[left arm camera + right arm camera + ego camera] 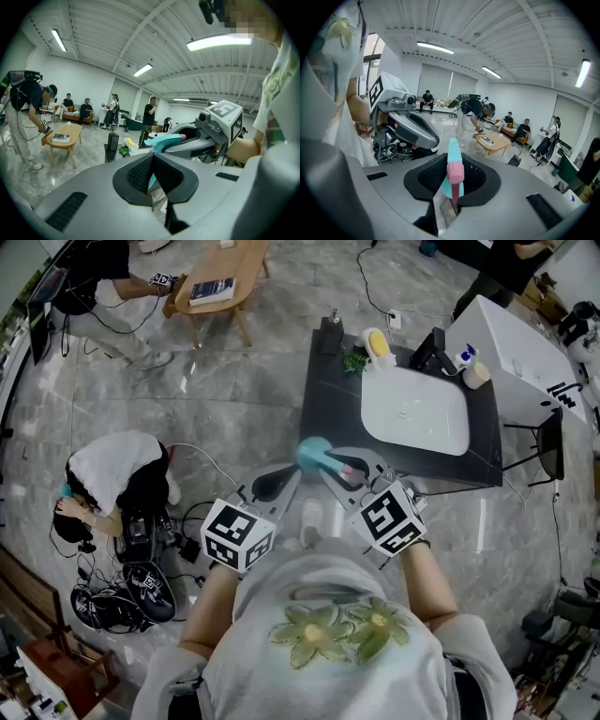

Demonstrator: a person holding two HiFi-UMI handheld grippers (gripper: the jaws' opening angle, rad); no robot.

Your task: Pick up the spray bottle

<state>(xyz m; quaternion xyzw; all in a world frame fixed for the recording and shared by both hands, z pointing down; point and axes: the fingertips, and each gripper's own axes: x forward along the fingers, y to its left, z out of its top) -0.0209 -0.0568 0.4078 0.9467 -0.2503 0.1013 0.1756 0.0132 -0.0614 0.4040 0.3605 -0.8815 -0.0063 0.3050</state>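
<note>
The spray bottle [315, 455] has a teal head and a pink nozzle, and its pale body hangs below between the two grippers. My right gripper [343, 467] is shut on the bottle's head and holds it in the air in front of the dark counter. In the right gripper view the teal head and pink nozzle of the spray bottle [453, 173] stand up between the black pads of my right gripper [451, 190]. My left gripper [267, 486] sits just left of the bottle with nothing in it, and in its own view the left gripper [152, 180] has its pads almost together.
Behind the bottle, a dark counter [330, 409] carries a white sink basin [415, 411], a black dispenser [330, 334], a small plant [355, 361] and a yellow item [378, 343]. A person [112, 474] crouches over cables at the left. A wooden table [220, 277] is further back.
</note>
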